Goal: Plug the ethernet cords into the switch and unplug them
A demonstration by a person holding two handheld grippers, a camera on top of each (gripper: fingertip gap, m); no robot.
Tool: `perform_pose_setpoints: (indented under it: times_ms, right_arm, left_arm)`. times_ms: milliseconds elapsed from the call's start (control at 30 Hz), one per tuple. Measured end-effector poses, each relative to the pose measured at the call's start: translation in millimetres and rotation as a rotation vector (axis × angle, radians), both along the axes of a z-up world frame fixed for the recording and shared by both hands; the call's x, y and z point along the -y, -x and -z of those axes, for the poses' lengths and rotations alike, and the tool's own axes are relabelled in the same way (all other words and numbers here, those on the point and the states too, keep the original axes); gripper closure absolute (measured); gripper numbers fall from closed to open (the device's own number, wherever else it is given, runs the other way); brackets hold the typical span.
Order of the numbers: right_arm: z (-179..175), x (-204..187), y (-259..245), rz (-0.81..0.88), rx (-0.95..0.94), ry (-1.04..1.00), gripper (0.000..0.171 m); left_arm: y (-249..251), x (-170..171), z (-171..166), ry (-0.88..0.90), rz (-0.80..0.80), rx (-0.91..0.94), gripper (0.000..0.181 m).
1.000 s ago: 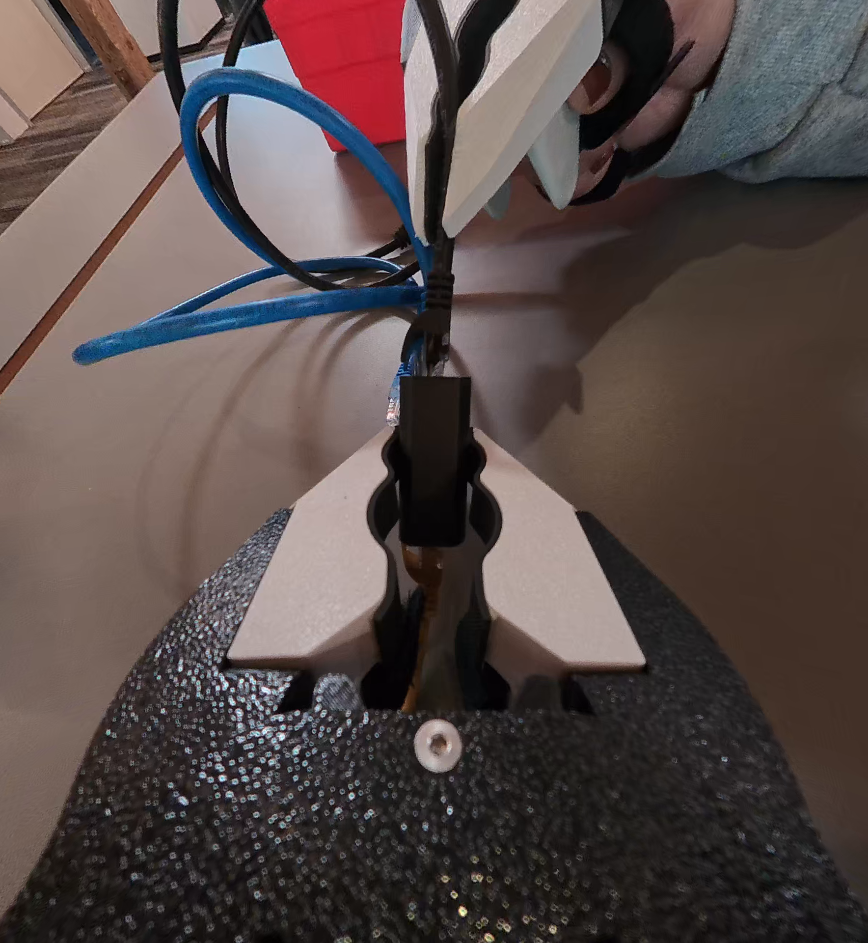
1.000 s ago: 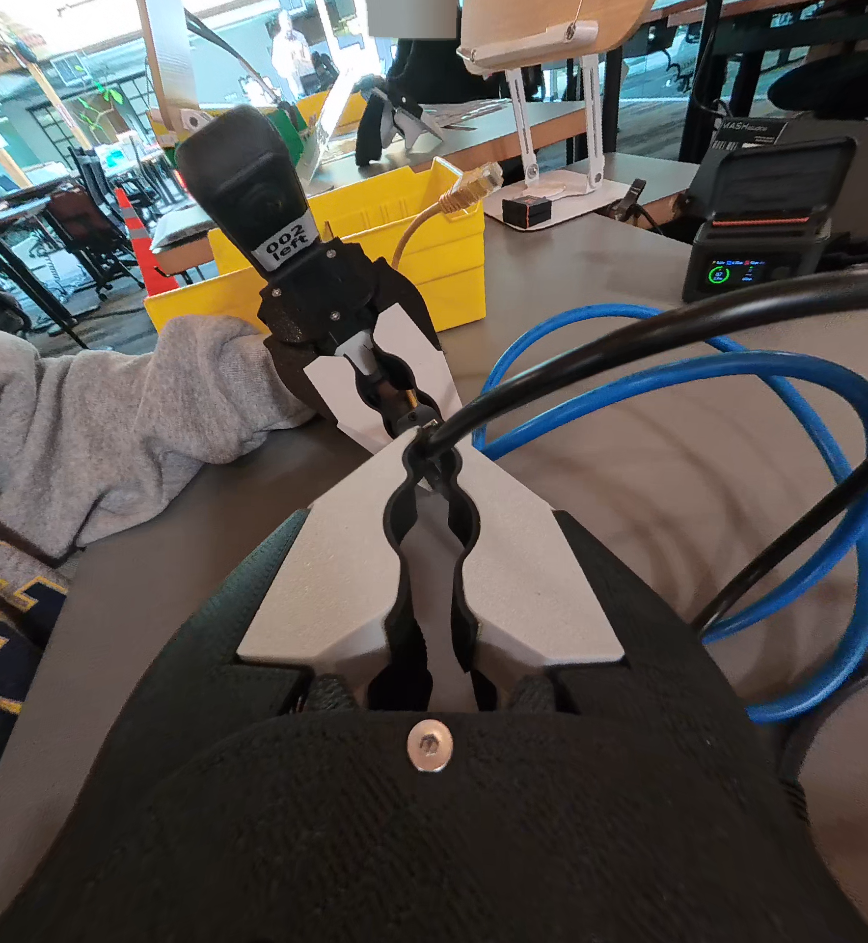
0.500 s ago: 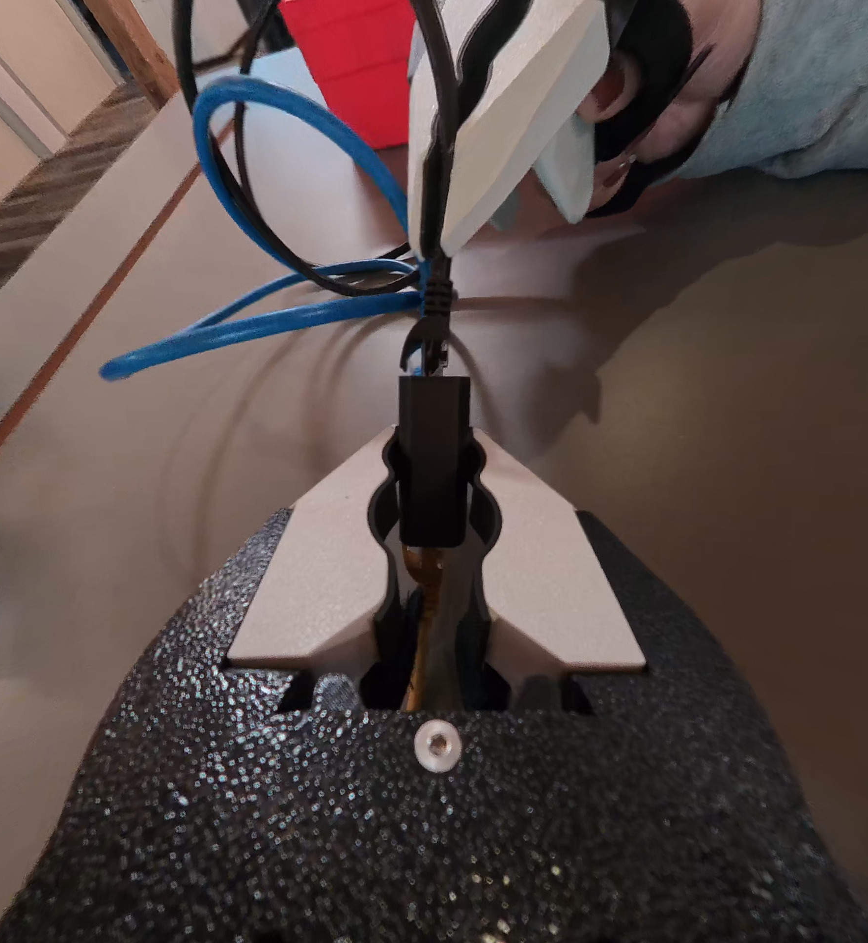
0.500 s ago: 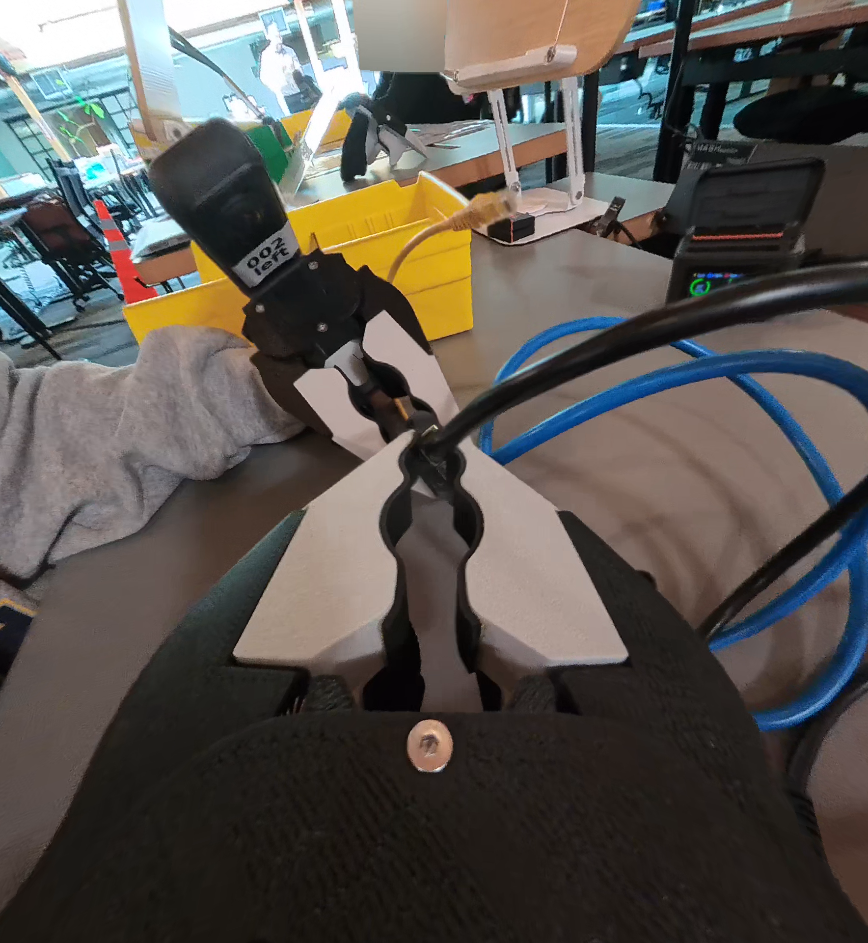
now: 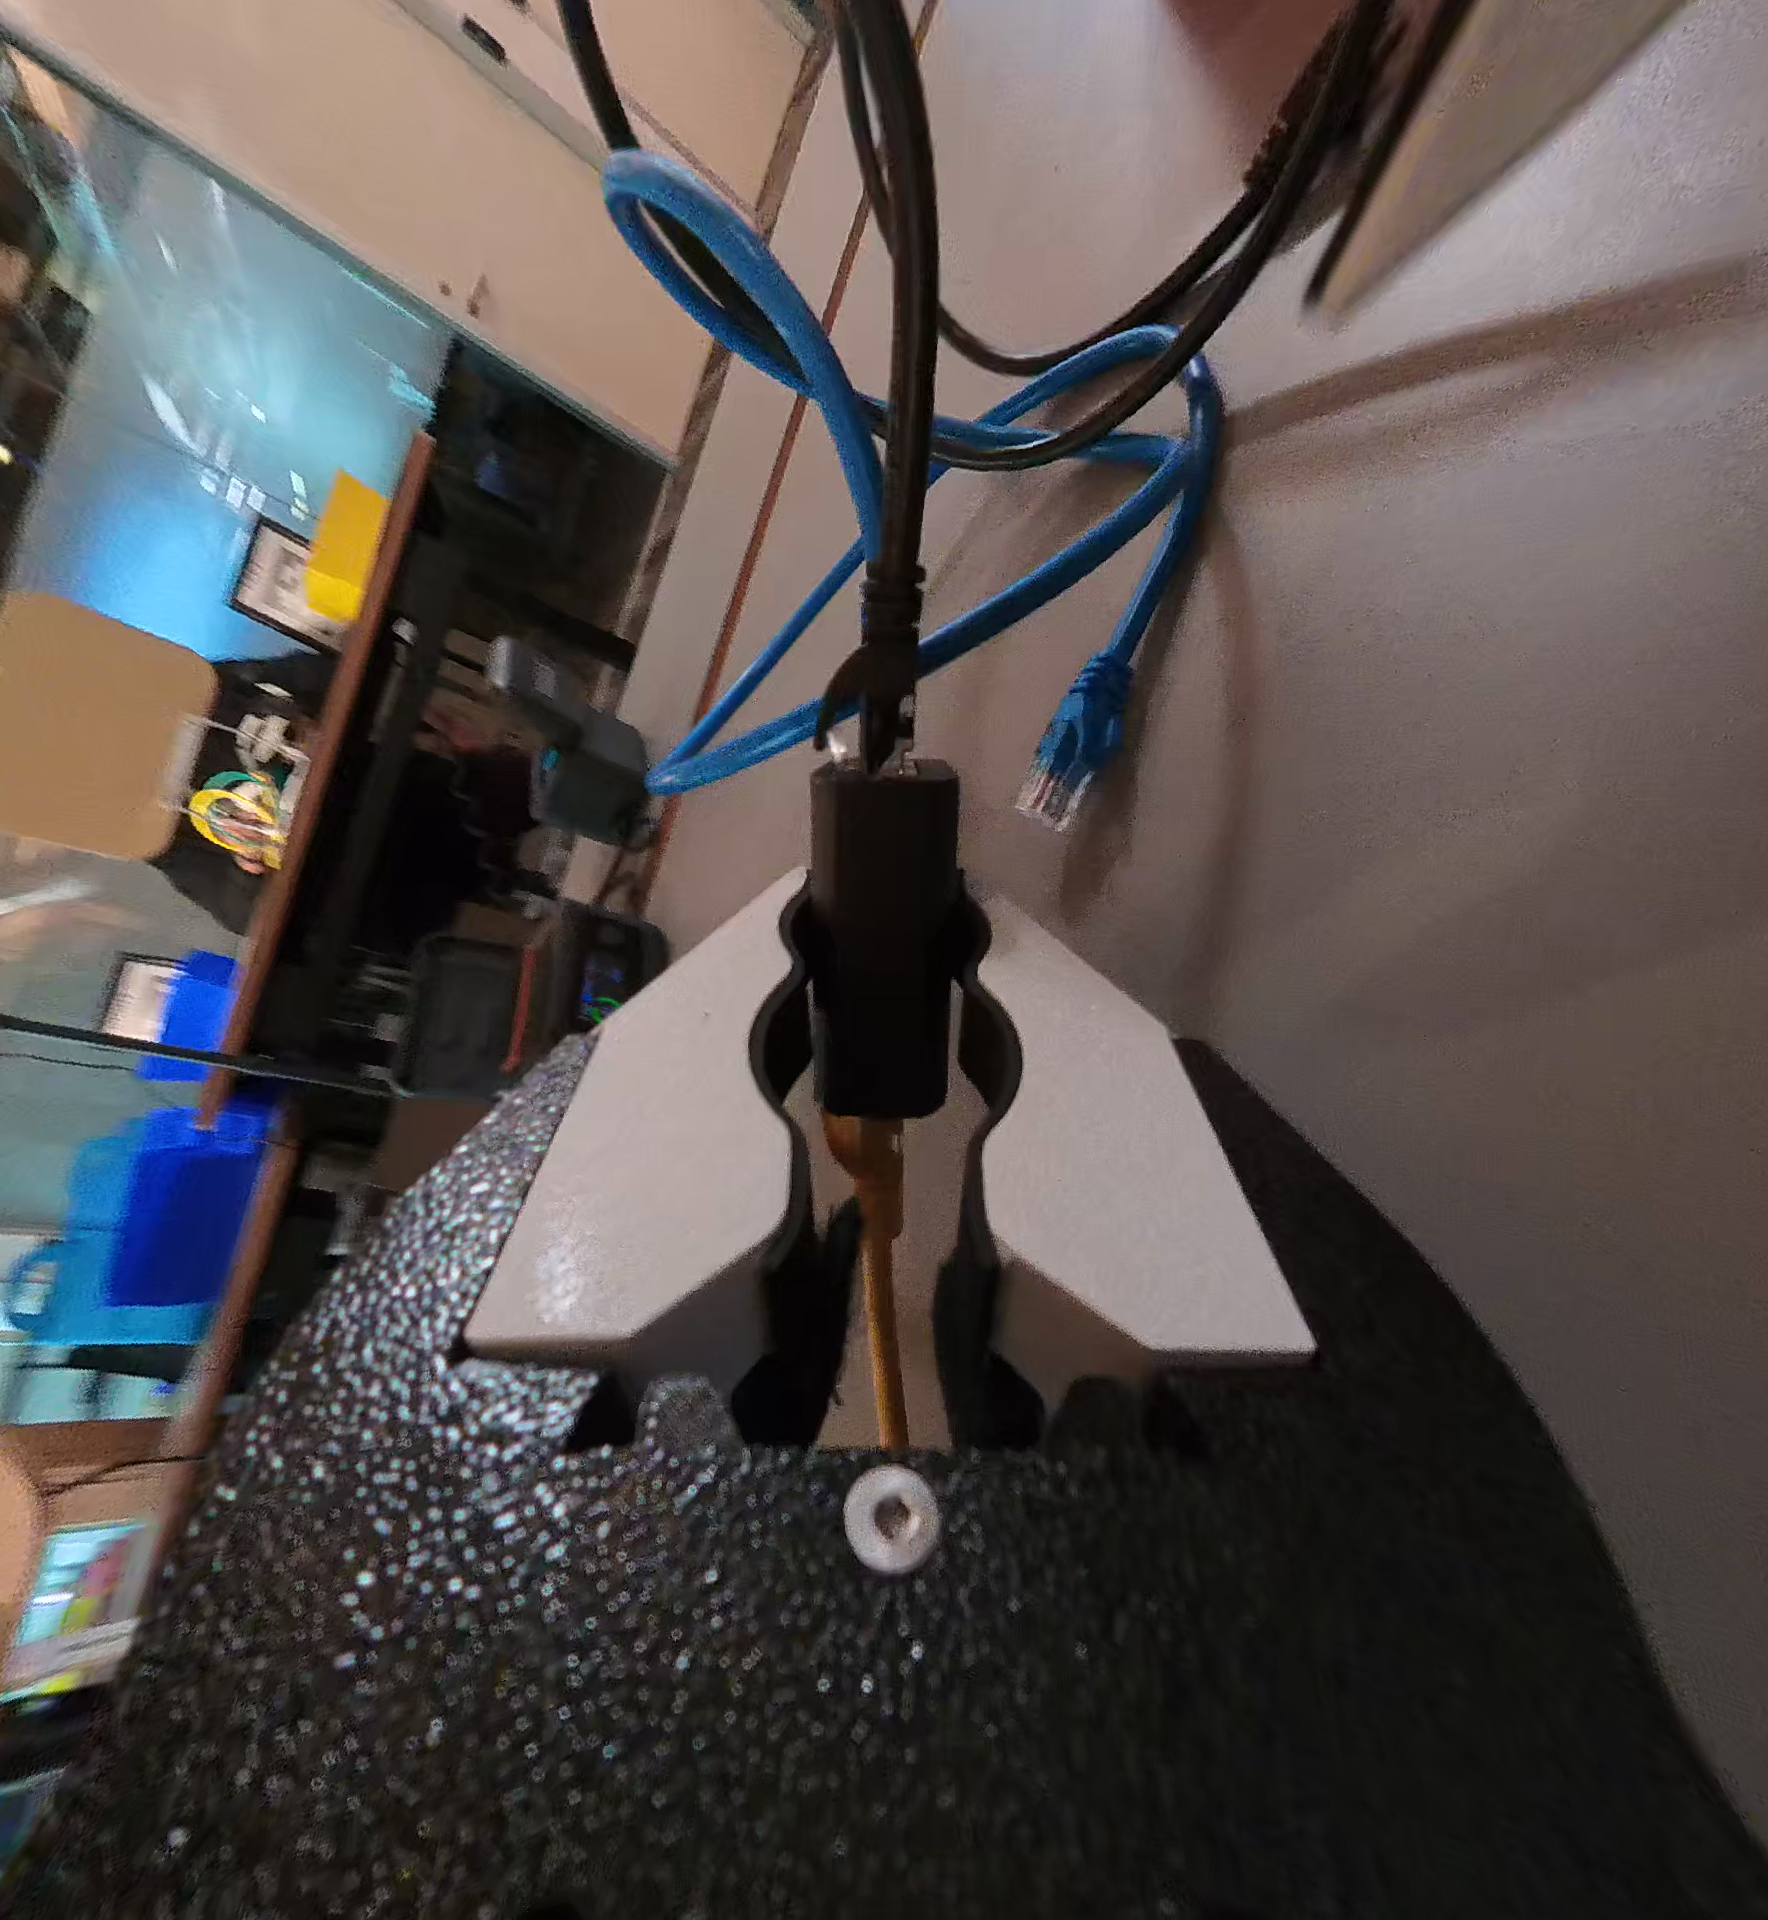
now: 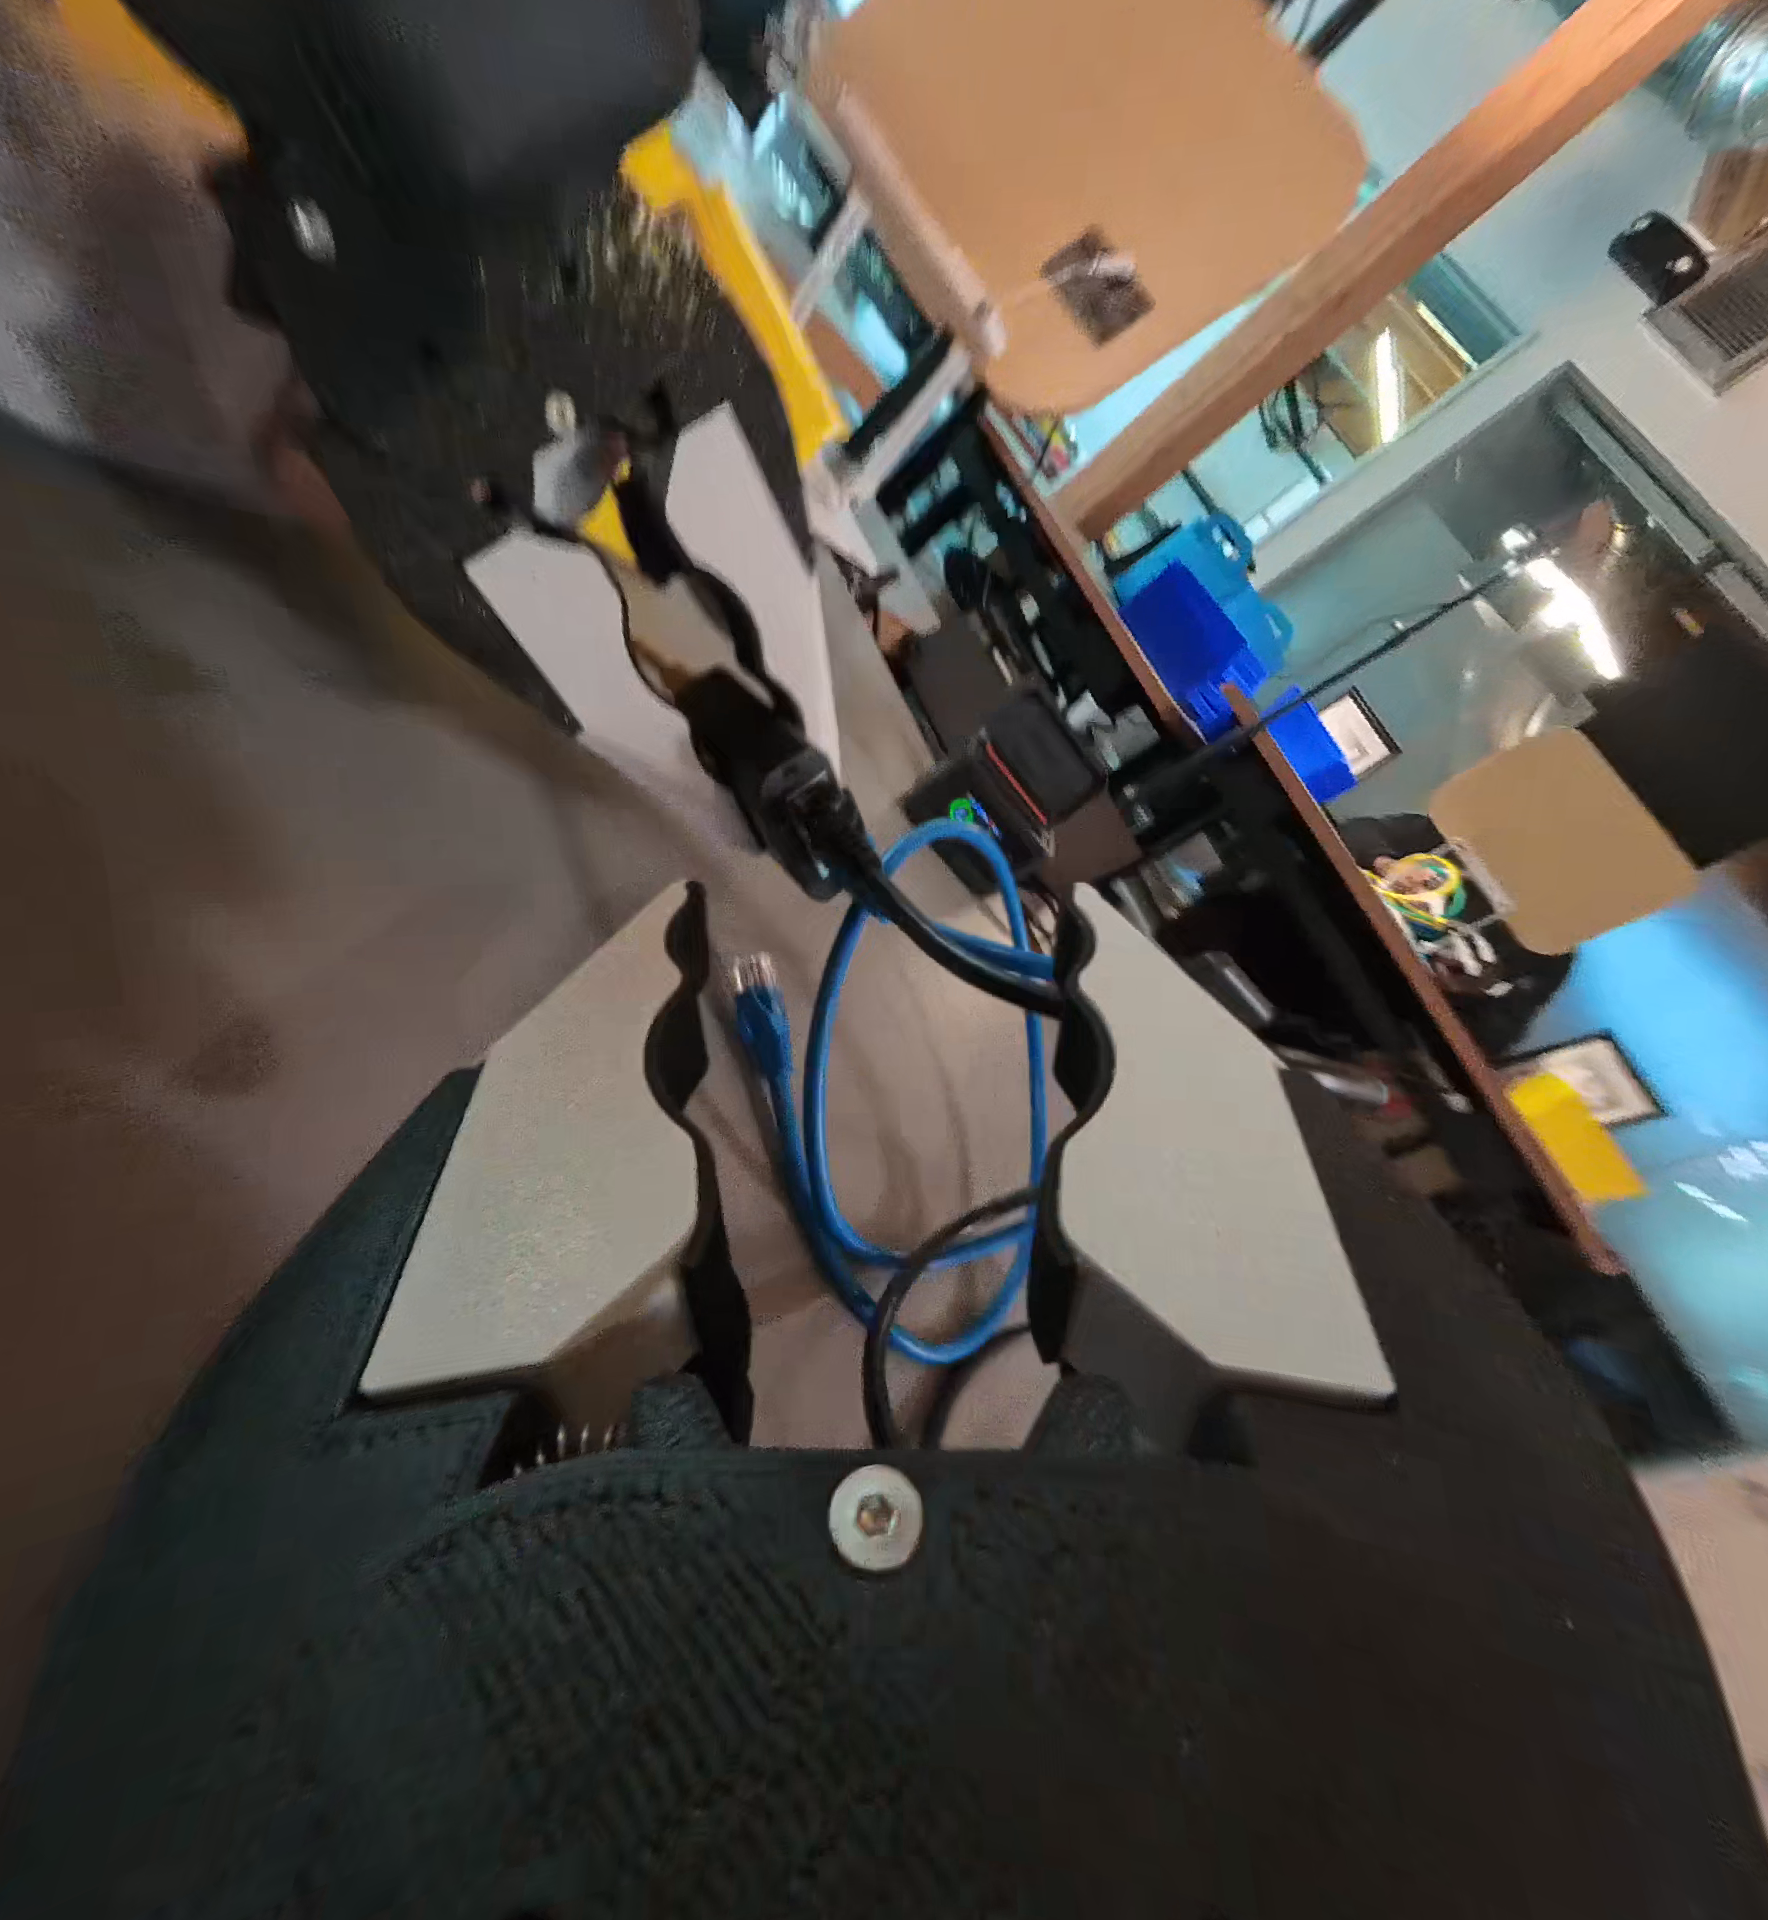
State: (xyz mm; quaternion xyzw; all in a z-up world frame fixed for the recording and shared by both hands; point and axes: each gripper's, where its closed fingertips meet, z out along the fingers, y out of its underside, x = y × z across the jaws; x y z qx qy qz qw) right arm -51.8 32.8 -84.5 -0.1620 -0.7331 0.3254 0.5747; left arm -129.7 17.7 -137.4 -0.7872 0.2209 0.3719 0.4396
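Note:
My left gripper [image 5: 885, 904] is shut on the small black switch block [image 5: 885, 956]. A black ethernet cord [image 5: 895, 520] is plugged into the block's far end. A tan cord [image 5: 878, 1278] leaves its near end between my fingers. A blue ethernet cord [image 5: 1025, 447] lies looped on the grey table [image 5: 1482, 831], its plug [image 5: 1072, 753] free. My right gripper [image 6: 875, 997] is open and empty, a short way back from the block [image 6: 755, 748]. The black cord [image 6: 953, 945] and blue cord [image 6: 828, 1091] show between its fingers. Both views are tilted and blurred.
A dark device with a lit screen [image 6: 1015, 790] stands at the table's far side. Blue bins [image 6: 1202, 613] and a yellow bin [image 6: 745, 270] sit beyond. A grey sleeve [image 6: 49, 208] is behind the left gripper. The table's edge [image 5: 755, 499] runs at the left.
My right gripper has opened, let go of the black cord and drawn back. The cord stays in the block. Both cameras have rolled sharply.

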Motion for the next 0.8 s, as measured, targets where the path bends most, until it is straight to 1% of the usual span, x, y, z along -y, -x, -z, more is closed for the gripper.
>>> perform_pose_setpoints:
  times_ms: [33, 167, 233, 367, 433, 500, 533, 600, 633, 667, 700, 733, 800]
  right_arm:
    - [6, -1, 5, 0.040, 0.000, -0.064, 0.100]
    - [29, 1, 18, 0.147, -0.028, -0.346, 0.102]
    - [43, 5, 21, 0.155, 0.001, -0.429, 0.102]
    - [52, 8, 29, 0.178, 0.012, -0.494, 0.103]
    - [56, 6, 28, 0.177, 0.018, -0.502, 0.119]
    - [56, 2, 27, 0.185, 0.014, -0.509, 0.145]
    - [55, 2, 27, 0.185, 0.007, -0.519, 0.148]
    - [57, 0, 27, 0.197, 0.028, -0.513, 0.149]
    - [59, -3, 28, 0.209, 0.042, -0.509, 0.149]
    - [60, -8, 29, 0.224, 0.054, -0.505, 0.149]
    - [61, -13, 29, 0.239, 0.066, -0.491, 0.149]
    - [62, -17, 30, 0.252, 0.077, -0.465, 0.149]
    - [57, -27, 32, 0.277, 0.086, -0.378, 0.149]
  left_arm:
    - [-2, -1, -1, 0.011, 0.002, -0.056, 0.159]
    - [-14, -5, -4, 0.063, 0.044, -0.290, 0.159]
    - [-20, -6, -4, 0.079, 0.072, -0.325, 0.159]
    - [-46, -11, 5, 0.124, 0.203, -0.367, 0.160]
    - [-50, -13, 6, 0.132, 0.213, -0.387, 0.159]
    - [-48, -13, 7, 0.130, 0.204, -0.372, 0.160]
    - [-48, -13, 7, 0.126, 0.210, -0.362, 0.160]
    - [-48, -15, 8, 0.113, 0.213, -0.327, 0.159]
    - [-47, -17, 6, 0.076, 0.206, -0.276, 0.151]
    - [-47, -22, -4, -0.015, 0.191, -0.191, 0.125]
    - [-48, -24, -11, -0.085, 0.188, -0.080, 0.107]
    - [-51, -23, -18, -0.138, 0.211, 0.024, 0.101]
    - [-61, -17, -35, -0.235, 0.286, 0.166, 0.092]
